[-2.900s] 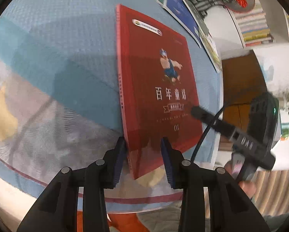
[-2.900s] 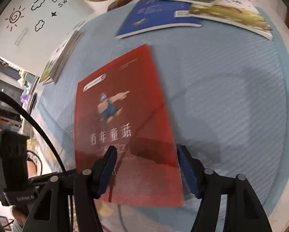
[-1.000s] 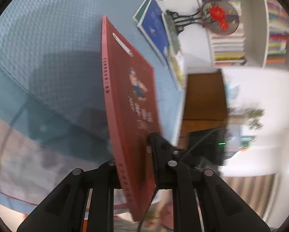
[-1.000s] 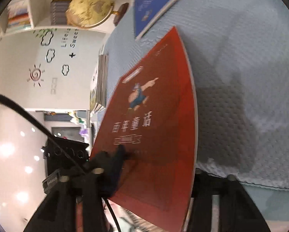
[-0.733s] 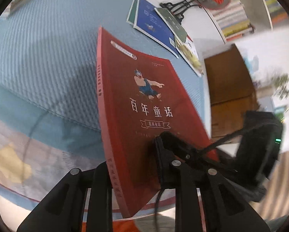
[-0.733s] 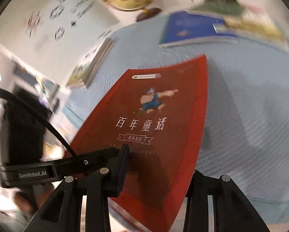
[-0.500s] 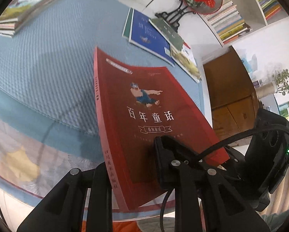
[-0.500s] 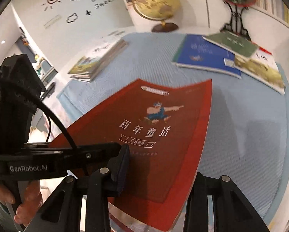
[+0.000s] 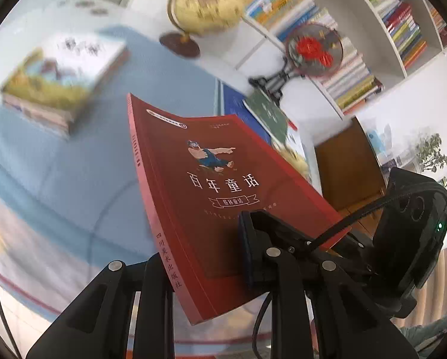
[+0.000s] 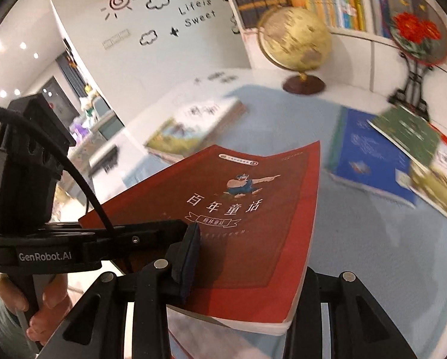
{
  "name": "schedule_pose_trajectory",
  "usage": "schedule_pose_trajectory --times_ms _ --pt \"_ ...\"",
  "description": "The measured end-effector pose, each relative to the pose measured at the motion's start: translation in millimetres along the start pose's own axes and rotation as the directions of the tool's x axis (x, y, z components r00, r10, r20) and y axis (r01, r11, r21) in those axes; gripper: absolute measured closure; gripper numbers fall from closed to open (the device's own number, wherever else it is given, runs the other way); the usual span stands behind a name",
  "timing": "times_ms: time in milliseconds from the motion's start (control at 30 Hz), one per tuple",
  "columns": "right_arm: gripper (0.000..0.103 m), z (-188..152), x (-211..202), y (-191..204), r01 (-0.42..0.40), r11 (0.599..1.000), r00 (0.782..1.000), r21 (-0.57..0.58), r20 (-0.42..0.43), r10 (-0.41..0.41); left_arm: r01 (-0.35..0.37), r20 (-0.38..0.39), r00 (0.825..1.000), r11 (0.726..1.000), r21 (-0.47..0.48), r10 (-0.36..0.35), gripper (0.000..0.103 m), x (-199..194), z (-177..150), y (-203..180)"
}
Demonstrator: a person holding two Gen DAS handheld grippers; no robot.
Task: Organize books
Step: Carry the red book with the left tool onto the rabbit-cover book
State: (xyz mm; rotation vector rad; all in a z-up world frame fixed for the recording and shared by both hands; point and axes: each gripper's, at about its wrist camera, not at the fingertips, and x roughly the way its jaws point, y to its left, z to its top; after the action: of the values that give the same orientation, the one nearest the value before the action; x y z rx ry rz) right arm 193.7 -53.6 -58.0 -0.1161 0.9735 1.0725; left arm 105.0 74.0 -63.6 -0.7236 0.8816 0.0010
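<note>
Gripping the red book [image 9: 211,197] together, the left gripper [image 9: 205,257] clamps its spine side, the right gripper [image 10: 247,257] its open edge. Its long axis points toward the blurred book stack [image 9: 59,86], seemingly up-left and nearer the left hand.

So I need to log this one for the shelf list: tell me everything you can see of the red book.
The red book is a thick paperback with a glossy dark red cover, a small cartoon figure in blue, white Chinese title lettering and a banner under it; white characters run down the spine. It is closed, held up off the blue tablecloth, cover up, slightly bowed. The left claw grips its spine-side near corner, the right claw its open-edge corner. Nothing else touches it.
</note>
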Motion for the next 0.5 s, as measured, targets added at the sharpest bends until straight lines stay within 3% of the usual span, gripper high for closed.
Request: schedule_pose_trajectory --times_ms 267,500 --pt "0.066 73.9 105.6 58.9 -0.019 0.996 0.999 0.088 0.043 0.015 -0.042 -0.009 0.999 0.996 0.08 0.042 0.084 -32.5 95.0 100.2" --pt "0.065 105.4 181.8 72.4 -0.014 0.971 1.0 0.238 0.017 0.01 0.005 -0.074 0.997 1.0 0.016 -0.004 0.083 -18.7 147.6 179.4"
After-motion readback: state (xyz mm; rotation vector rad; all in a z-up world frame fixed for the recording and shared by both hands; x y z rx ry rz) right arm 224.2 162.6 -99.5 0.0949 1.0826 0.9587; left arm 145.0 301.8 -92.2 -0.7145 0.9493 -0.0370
